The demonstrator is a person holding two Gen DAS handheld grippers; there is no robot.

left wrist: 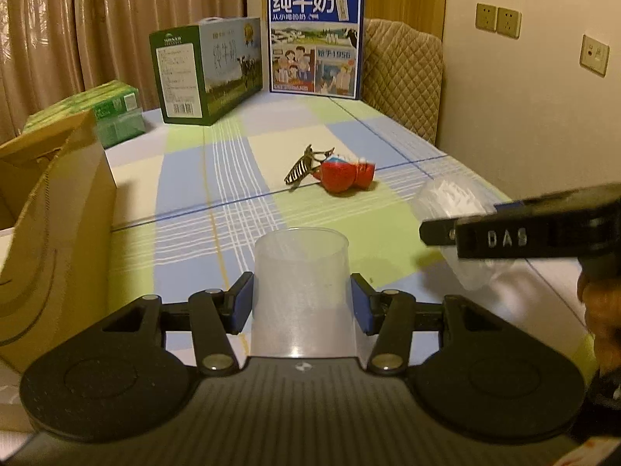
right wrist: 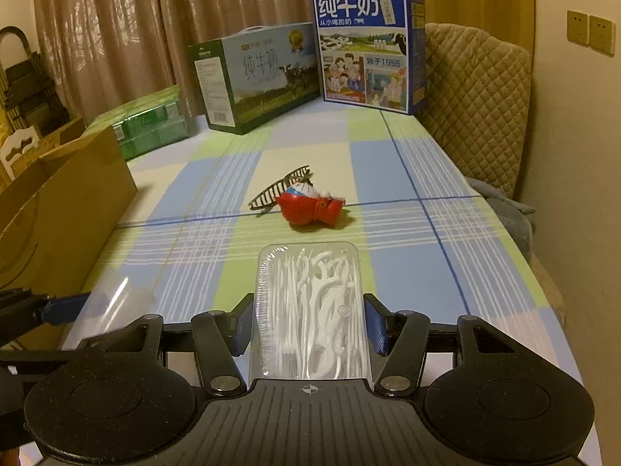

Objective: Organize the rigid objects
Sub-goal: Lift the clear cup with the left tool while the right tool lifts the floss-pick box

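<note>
My left hand-held gripper (left wrist: 302, 306) clamps the clear cup (left wrist: 302, 291), my right hand-held gripper (right wrist: 308, 322) the floss-pick box (right wrist: 310, 310), both probably bound for the cardboard box (left wrist: 50, 233) at left.

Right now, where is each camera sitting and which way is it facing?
Left wrist: sits on the left gripper, looks down the checked table at the clear cup it clamps; the right gripper and fingers show.
Right wrist: sits on the right gripper, same direction, clamping a floss pick box; the left gripper shows.
Both share the red toy, hair clip, milk cartons and cardboard box.
</note>
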